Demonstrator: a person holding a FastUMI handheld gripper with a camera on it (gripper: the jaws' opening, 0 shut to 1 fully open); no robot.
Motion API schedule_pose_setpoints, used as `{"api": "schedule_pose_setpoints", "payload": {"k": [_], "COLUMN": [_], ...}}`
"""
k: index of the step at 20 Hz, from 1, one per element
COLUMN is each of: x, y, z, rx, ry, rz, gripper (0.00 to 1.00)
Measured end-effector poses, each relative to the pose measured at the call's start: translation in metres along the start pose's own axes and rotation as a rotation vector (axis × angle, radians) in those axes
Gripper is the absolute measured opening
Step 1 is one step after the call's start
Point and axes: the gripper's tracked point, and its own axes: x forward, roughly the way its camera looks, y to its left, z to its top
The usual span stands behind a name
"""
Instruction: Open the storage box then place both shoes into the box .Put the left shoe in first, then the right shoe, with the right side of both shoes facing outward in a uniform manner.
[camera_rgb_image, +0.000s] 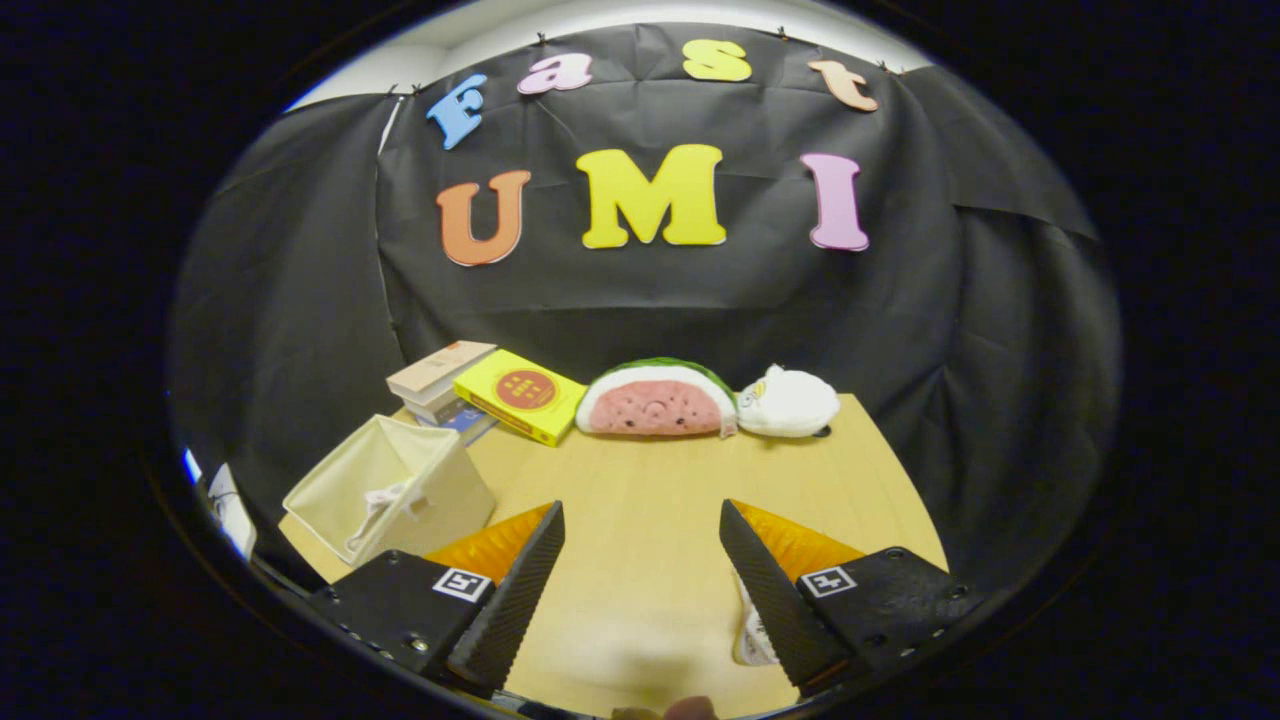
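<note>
The fingers (640, 590) stand spread wide over the worktop (650, 500), pinching nothing; only bare wood lies between them. The storage box (395, 490), a pale fabric bin, sits just beyond the near-side finger on its outer flank, and its top appears open, with a strap or handle hanging inside. A small pale object (752, 625), possibly part of a shoe, peeks out beside the other finger; what it is cannot be told. Far beyond the box, a yellow book (520, 395), a watermelon plush (655, 400) and a white plush (790, 402) line the worktop's back edge. Judged from this, the box looks opened and both shoes are left to place.
</note>
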Motion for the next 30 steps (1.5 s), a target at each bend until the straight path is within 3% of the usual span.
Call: {"api": "schedule_pose_setpoints", "payload": {"k": [9, 14, 18, 24, 27, 28, 30], "x": [0.011, 0.032, 0.061, 0.1, 0.109, 0.109, 0.107], "y": [-0.124, -0.152, -0.154, -0.147, -0.142, -0.142, -0.148], "z": [-0.071, -0.142, -0.172, -0.182, -0.183, -0.18, -0.18], "rx": [-0.042, -0.025, -0.014, 0.01, 0.075, 0.1, 0.146], "ry": [0.114, 0.274, 0.334, 0.379, 0.409, 0.418, 0.432], "rz": [-0.095, -0.098, -0.081, -0.057, -0.061, -0.062, -0.081], "gripper": [0.96, 0.96, 0.96, 0.74, 0.33, 0.36, 0.26]}}
